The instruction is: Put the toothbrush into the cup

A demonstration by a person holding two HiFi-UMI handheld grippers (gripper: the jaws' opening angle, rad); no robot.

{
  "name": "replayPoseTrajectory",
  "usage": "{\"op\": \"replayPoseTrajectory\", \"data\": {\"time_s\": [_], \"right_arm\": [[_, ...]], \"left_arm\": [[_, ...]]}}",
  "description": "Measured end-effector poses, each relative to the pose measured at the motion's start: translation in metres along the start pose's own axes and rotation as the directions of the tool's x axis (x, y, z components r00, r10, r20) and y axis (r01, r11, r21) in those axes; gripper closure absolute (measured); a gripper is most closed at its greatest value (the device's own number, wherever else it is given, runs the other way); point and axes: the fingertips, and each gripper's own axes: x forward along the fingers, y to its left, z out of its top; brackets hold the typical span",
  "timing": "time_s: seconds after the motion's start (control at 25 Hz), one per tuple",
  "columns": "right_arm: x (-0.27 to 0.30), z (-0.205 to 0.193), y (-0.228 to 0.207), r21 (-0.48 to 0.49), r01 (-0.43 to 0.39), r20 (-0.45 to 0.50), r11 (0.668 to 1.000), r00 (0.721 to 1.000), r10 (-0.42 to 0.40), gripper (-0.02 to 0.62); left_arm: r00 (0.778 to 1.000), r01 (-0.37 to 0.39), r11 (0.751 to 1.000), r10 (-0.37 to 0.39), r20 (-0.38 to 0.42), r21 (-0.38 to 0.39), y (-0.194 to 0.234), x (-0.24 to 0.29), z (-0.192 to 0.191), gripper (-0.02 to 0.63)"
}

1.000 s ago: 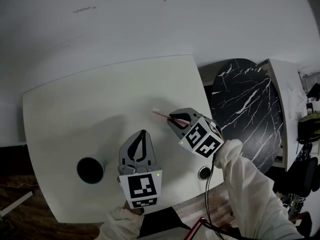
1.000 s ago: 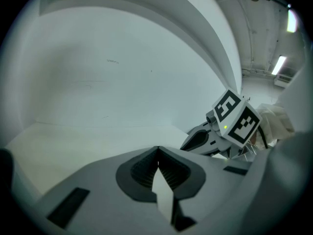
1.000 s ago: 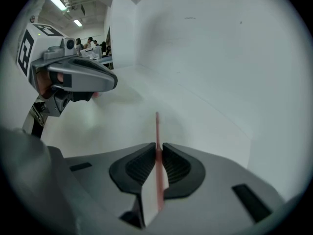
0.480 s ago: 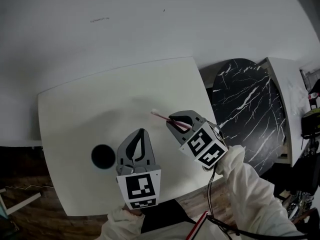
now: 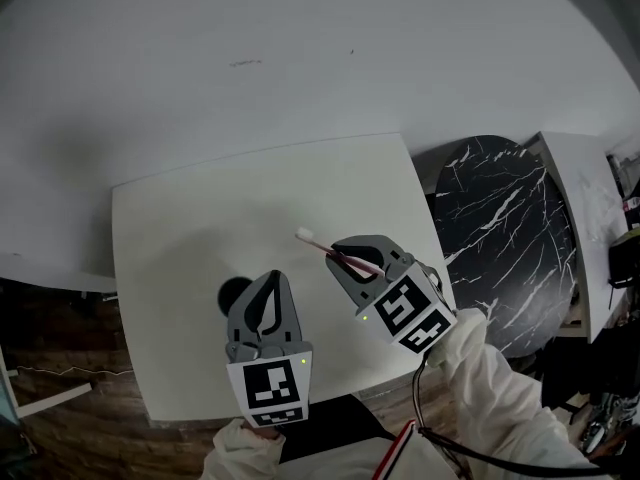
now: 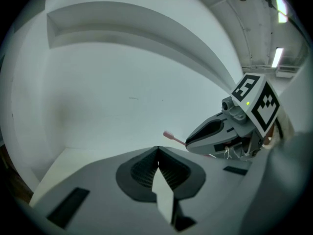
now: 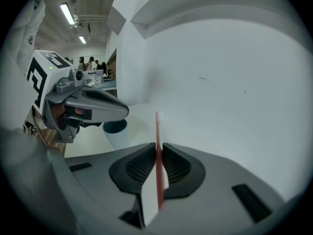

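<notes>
**You hold the toothbrush (image 5: 326, 249) in your right gripper (image 5: 342, 252), over the counter (image 5: 170, 218).**
Its jaws are closed on the red handle. The long axis follows the line of the jaws, and the brush head points away from you, up and left in the head view, toward the wall. The dark cup (image 5: 233, 292) stands on the counter to its left, partly hidden behind your left gripper (image 5: 276, 279), whose jaws are closed on nothing.
</notes>
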Motion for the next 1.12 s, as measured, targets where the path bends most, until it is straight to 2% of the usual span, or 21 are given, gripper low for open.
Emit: {"op": "replayPoseTrajectory", "data": {"time_s": [0.32,0.6,1.12], "right_arm": [[-0.013,0.054,0.04,0.032,-0.037,0.131,0.999,0.991,0.033,0.545],[-0.011,0.096,0.071,0.072,-0.091,0.239,0.993,0.968,0.072,0.546],[0.002,0.148,0.104,0.095,-0.124,0.342,0.988,0.936,0.084,0.546]], "left_arm": [[0.996,-0.088,0.996,0.088,0.031,0.017,0.03,-0.039,0.013,0.597],[0.987,-0.151,0.989,0.15,0.049,0.004,0.055,-0.065,0.021,0.597],[0.973,-0.224,0.974,0.225,0.054,-0.029,0.097,-0.095,0.019,0.597]]}}
